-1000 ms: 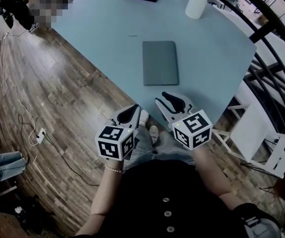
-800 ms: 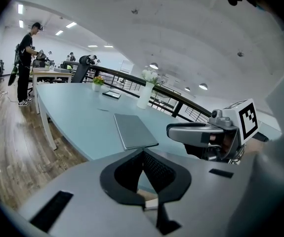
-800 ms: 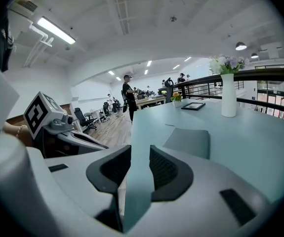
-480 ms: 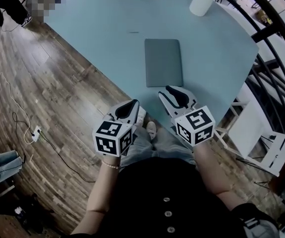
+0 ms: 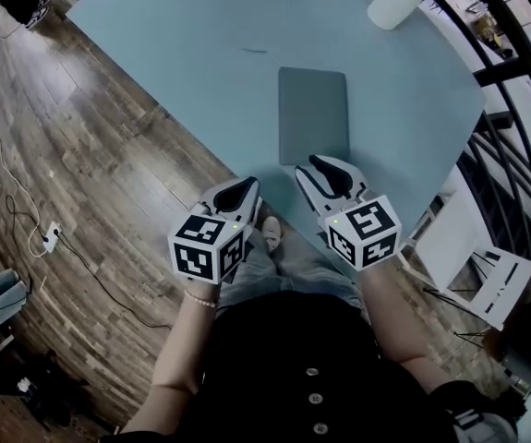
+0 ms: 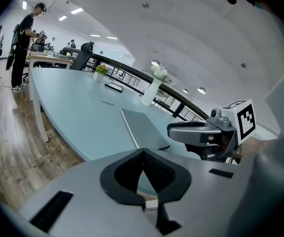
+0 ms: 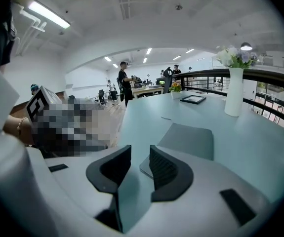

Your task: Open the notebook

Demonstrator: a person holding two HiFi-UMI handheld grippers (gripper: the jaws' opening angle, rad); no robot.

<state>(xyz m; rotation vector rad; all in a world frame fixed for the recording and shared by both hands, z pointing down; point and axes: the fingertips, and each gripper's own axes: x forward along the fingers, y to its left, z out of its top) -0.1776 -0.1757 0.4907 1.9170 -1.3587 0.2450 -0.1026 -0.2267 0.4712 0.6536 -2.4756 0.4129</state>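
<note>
A closed grey notebook [image 5: 313,115] lies flat on the light blue table [image 5: 182,53]. My right gripper [image 5: 325,168] hovers just short of the notebook's near edge, open with a narrow gap and nothing between its jaws. In the right gripper view the notebook [image 7: 188,139] lies straight ahead of the right gripper [image 7: 140,151]. My left gripper [image 5: 237,192] is at the table's near edge, left of the notebook, shut on nothing. In the left gripper view, the left gripper [image 6: 142,153] has its pads meeting at the tips, and the notebook [image 6: 144,127] lies ahead to the right.
A white vase with flowers [image 5: 396,0] stands at the table's far right, a framed picture [image 7: 193,98] behind it. A black railing [image 5: 496,155] and a white chair [image 5: 491,284] are on the right. Wooden floor with a cable [image 5: 25,210] is on the left. People stand far off.
Both grippers have edged forward. The right one is now closer to the notebook's near edge. The head view has shifted, so the notebook sits slightly further right in it.
</note>
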